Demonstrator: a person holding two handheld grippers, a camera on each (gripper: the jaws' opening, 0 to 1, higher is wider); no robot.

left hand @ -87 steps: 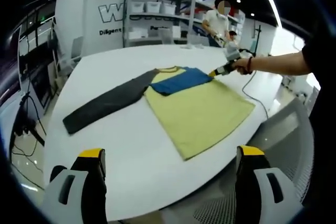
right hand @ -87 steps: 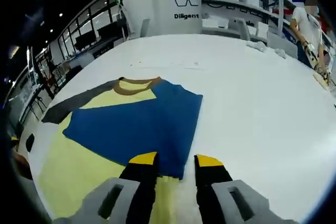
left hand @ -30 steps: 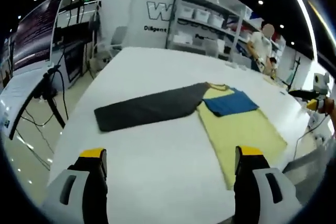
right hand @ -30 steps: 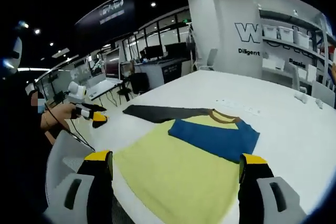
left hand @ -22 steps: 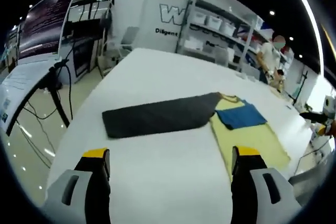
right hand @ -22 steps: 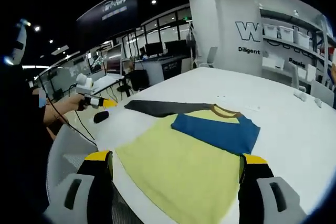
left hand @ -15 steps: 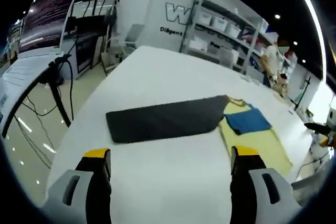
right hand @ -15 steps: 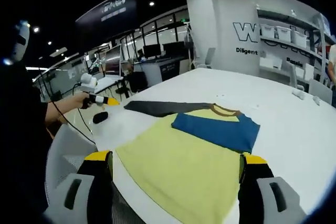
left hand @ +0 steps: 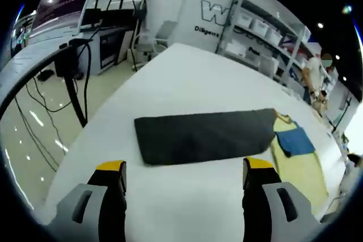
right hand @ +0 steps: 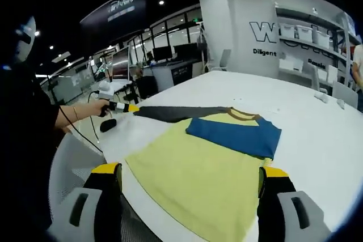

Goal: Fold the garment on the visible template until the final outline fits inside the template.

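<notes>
The shirt (right hand: 198, 168) lies flat on the big white table (right hand: 317, 128), with a yellow body, a brown collar (right hand: 245, 115), and a blue sleeve (right hand: 235, 134) folded across the chest. Its other sleeve, a dark grey one (left hand: 207, 135), is stretched straight out to the side on the table top. In the left gripper view the left gripper (left hand: 184, 168) hangs just before this grey sleeve, near its cuff end; the yellow-tipped jaws stand wide apart and nothing is between them. In the right gripper view the right gripper (right hand: 187, 174) is over the lower hem of the yellow body, at the table's near edge, and its jaws too are spread wide with nothing held; I cannot tell if they touch the cloth. The same view shows the left gripper from outside, held in the person's hand (right hand: 97, 107) at the far tip of the grey sleeve, with a black cable hanging from it. On the white wall (right hand: 266, 32) behind the table there is a large letter "W" and below it the word "Diligent"; the rest of the writing is cut off by a shelf rack (left hand: 266, 32) with white boxes. A person (left hand: 315, 77) stands far off beside the rack. A template outline on the table I cannot make out.
</notes>
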